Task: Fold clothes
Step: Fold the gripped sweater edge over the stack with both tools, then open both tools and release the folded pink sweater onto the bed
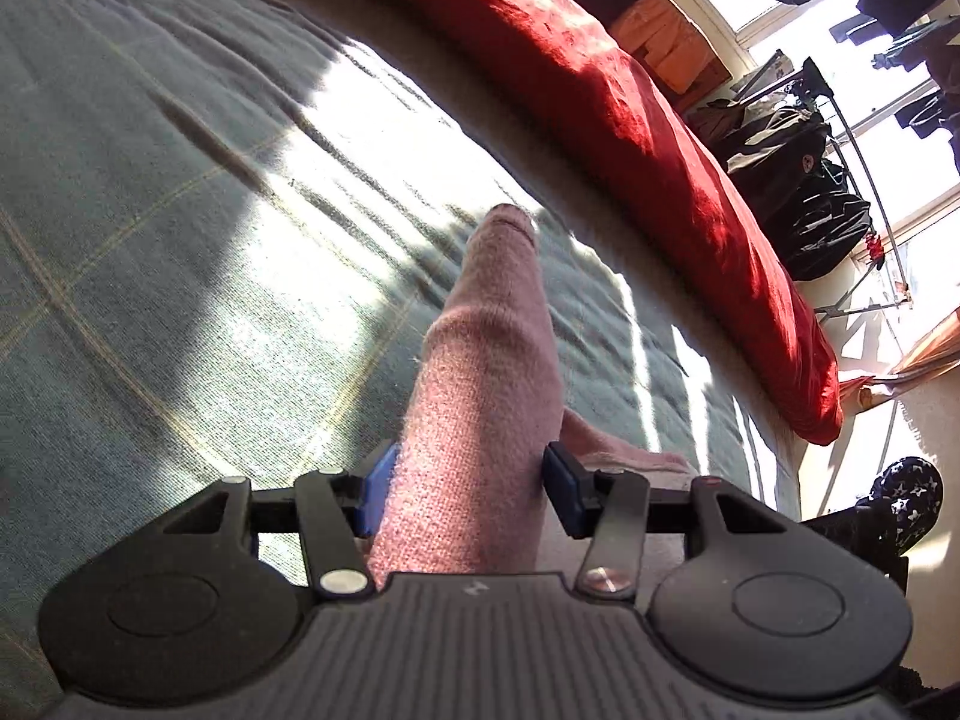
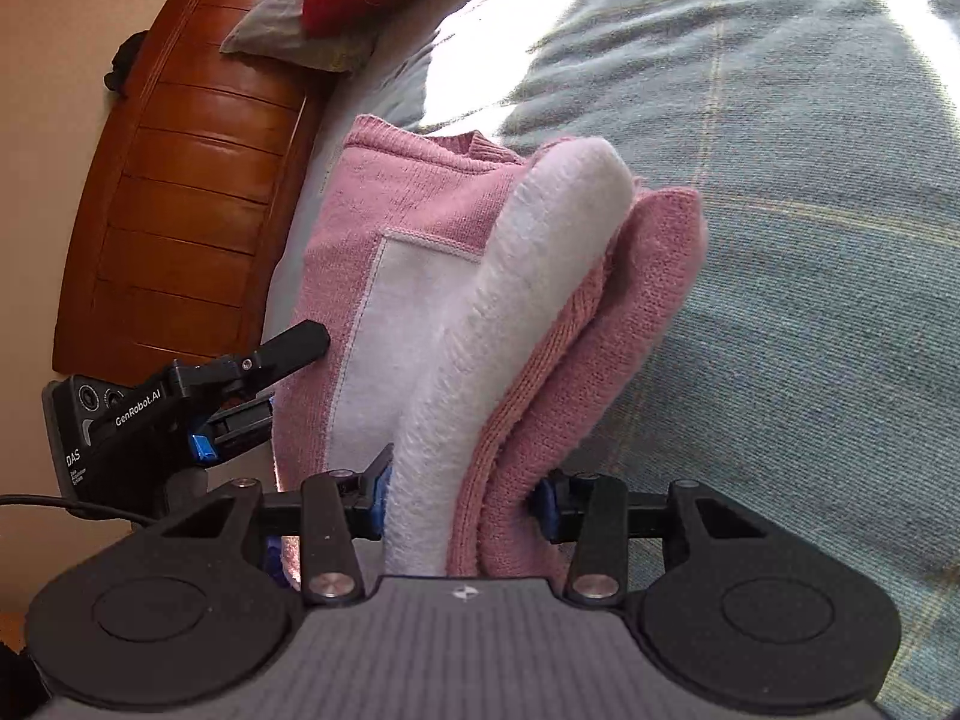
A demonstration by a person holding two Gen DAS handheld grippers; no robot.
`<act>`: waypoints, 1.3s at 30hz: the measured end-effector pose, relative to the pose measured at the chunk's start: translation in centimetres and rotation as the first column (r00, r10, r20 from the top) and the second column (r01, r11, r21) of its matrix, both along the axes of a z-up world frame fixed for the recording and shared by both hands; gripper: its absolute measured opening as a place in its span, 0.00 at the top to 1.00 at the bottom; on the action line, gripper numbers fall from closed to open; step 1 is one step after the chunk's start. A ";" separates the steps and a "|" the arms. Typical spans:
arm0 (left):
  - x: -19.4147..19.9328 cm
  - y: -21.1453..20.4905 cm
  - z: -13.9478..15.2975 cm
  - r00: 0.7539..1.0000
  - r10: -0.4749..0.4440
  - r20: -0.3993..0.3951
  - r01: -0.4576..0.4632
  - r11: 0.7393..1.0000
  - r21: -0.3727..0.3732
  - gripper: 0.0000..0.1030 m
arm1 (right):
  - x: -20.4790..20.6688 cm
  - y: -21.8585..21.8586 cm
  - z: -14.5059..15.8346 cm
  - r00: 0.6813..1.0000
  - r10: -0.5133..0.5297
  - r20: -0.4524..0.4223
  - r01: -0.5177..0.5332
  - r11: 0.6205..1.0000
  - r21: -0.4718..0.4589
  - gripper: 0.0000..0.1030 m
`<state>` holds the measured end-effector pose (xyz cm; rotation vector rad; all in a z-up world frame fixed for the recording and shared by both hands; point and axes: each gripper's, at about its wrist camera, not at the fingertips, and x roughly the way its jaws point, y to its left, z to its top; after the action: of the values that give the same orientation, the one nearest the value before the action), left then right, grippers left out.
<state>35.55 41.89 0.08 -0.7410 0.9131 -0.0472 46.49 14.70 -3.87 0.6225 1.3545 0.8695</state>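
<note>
A pink knitted sweater (image 1: 486, 360) with a white panel (image 2: 540, 276) hangs in a thick folded bundle over the grey-green checked bedspread (image 1: 150, 240). In the left wrist view my left gripper (image 1: 468, 492) is shut on a roll of the pink knit, its blue pads pressing on both sides. My right gripper (image 2: 462, 498) is shut on stacked pink and white layers of the sweater (image 2: 420, 204). The right wrist view also catches the left gripper (image 2: 258, 396) at the sweater's left edge, close to the bed's side.
A red duvet (image 1: 600, 90) lies along the far side of the bed. A wooden headboard (image 2: 180, 180) and a grey pillow (image 2: 282, 30) are at the left. Beyond the bed stands a drying rack (image 1: 840, 120) hung with dark clothes by a bright window. A person's star-patterned leg (image 1: 906, 504) shows at the right.
</note>
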 end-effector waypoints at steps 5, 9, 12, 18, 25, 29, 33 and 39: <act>0.3 2.4 -0.3 1.000 0.029 0.001 -0.029 0.999 0.020 0.51 | 0.4 3.3 0.1 1.000 0.011 0.013 -0.011 1.000 0.011 0.51; 0.8 4.0 -0.3 0.999 0.037 0.013 -0.037 0.998 0.043 0.51 | 0.6 5.2 0.2 1.000 0.016 0.025 -0.016 1.000 0.015 0.50; 1.1 5.1 -0.5 0.998 0.055 0.022 -0.056 0.997 0.047 0.51 | 0.5 5.9 0.1 0.999 0.026 0.034 -0.027 0.999 0.022 0.48; 1.4 6.7 -1.9 0.996 0.094 0.007 -0.095 0.993 0.073 0.51 | 0.5 6.5 -0.6 0.998 0.045 0.034 -0.045 0.999 0.019 0.30; -0.3 6.1 -0.1 0.997 0.079 0.009 -0.079 0.965 0.251 0.37 | 0.1 3.5 -1.1 0.996 0.090 0.016 -0.086 0.982 -0.168 0.20; -0.8 3.7 0.5 1.000 -0.021 -0.023 0.028 0.943 0.331 0.33 | -0.8 2.1 1.7 0.975 0.168 0.147 -0.115 0.943 -0.312 0.15; -0.9 1.4 0.3 0.995 -0.098 -0.032 0.103 0.926 0.363 0.33 | -1.8 3.9 6.0 0.882 0.302 0.362 -0.163 0.916 -0.366 0.14; -0.4 1.4 -1.3 0.994 -0.110 -0.019 0.110 0.937 0.333 0.27 | -2.3 8.4 7.3 0.748 0.454 0.484 -0.296 0.881 -0.369 0.11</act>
<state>35.20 43.29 -1.26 -0.3740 0.9328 0.0092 44.16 23.09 3.42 -0.1478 1.0316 1.0659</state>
